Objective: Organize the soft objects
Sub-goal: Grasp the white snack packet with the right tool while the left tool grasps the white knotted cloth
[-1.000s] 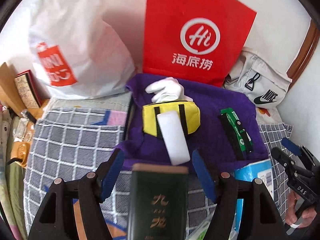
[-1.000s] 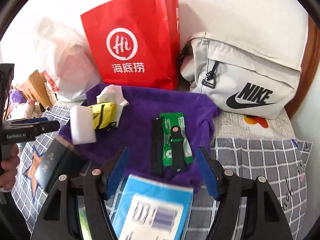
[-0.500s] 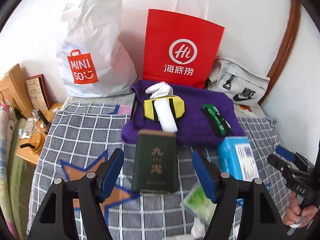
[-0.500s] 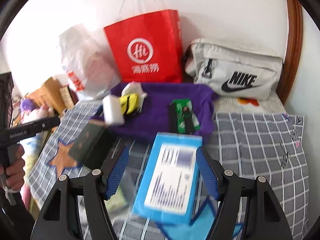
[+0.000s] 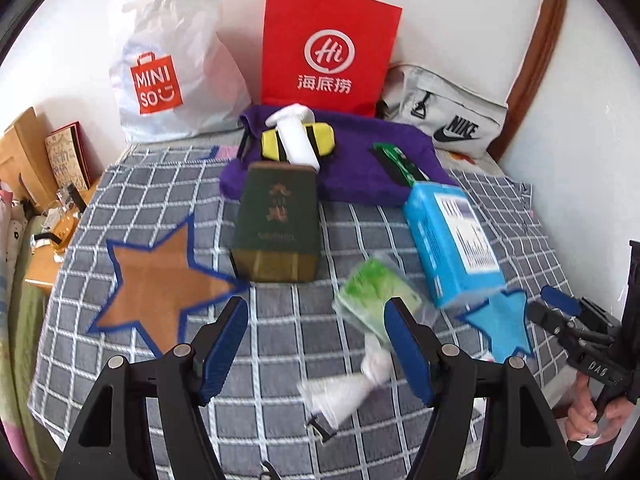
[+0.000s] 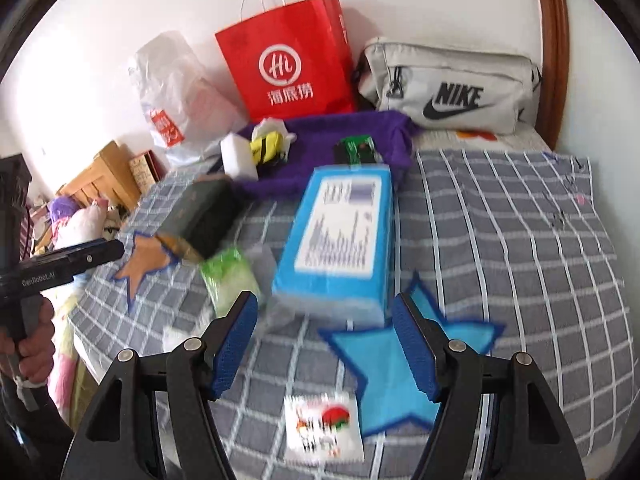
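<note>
Both grippers were spread wide and held nothing. The left gripper [image 5: 316, 344] hung over the checked bed [image 5: 120, 184], near a green soft pack [image 5: 372, 292] and a white bag [image 5: 340, 392]. The right gripper [image 6: 324, 340] hung by the blue box [image 6: 340, 232]. No pick looked started yet. Next, one gripper would likely need to drop lower around a soft thing, then squeeze gently.

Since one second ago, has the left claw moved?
Yes. The left claw has pulled back from the purple cloth; the dark green box now lies wholly ahead of it.
</note>
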